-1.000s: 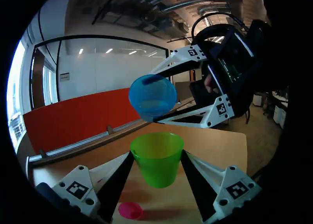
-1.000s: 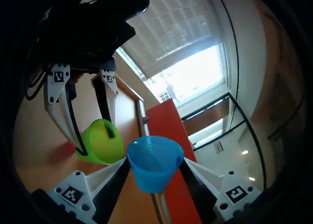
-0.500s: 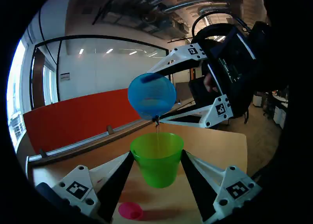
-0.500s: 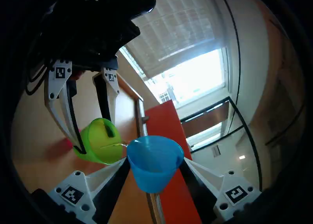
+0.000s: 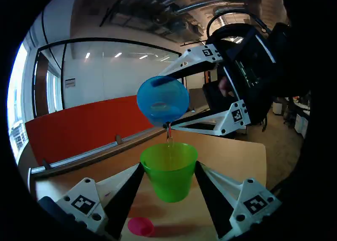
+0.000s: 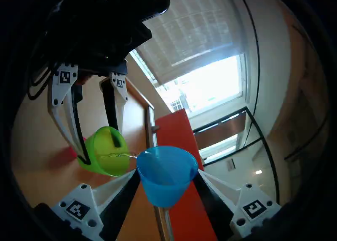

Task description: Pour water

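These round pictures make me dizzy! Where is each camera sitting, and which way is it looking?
Left gripper view: sits on the left claw, looking level across the table toward the orange wall; its own fingers hold the green cup.
Right gripper view: sits on the right claw, tipped sideways, looking toward the bright window; its own fingers hold the blue cup.
Shared: both cups, both claws, and the thin stream of water falling from blue cup to green cup.
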`<state>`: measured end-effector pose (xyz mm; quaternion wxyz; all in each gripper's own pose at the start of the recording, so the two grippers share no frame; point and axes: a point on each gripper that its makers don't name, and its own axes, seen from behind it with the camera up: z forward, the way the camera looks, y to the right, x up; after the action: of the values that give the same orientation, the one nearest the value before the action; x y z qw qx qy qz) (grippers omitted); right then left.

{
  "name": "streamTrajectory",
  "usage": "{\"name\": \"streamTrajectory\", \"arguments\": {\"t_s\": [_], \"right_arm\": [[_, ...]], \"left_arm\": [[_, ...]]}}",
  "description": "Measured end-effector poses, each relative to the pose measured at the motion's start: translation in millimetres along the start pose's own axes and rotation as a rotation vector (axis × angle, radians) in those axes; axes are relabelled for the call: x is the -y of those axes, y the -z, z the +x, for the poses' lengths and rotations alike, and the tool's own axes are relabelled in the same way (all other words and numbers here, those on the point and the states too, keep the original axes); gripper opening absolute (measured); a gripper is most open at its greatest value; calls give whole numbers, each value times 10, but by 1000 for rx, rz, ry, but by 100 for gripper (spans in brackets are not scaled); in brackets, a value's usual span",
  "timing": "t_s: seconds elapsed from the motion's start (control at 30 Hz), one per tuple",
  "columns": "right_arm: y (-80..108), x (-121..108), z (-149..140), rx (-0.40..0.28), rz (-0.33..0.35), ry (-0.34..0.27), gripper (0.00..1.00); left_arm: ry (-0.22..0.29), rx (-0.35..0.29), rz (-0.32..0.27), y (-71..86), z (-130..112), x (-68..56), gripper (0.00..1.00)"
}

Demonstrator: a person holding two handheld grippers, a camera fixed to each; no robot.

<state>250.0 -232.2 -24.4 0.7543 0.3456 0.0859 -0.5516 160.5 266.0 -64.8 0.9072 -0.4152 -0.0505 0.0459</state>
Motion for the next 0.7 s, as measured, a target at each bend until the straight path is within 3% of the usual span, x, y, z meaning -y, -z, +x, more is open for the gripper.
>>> {"name": "streamTrajectory", "arguments": {"t_s": [0.7], "right_arm": [[50,-23,21,3,-7,32,90]], "left_arm": [[-13,4,-5,23,-7,-52,86]]}}
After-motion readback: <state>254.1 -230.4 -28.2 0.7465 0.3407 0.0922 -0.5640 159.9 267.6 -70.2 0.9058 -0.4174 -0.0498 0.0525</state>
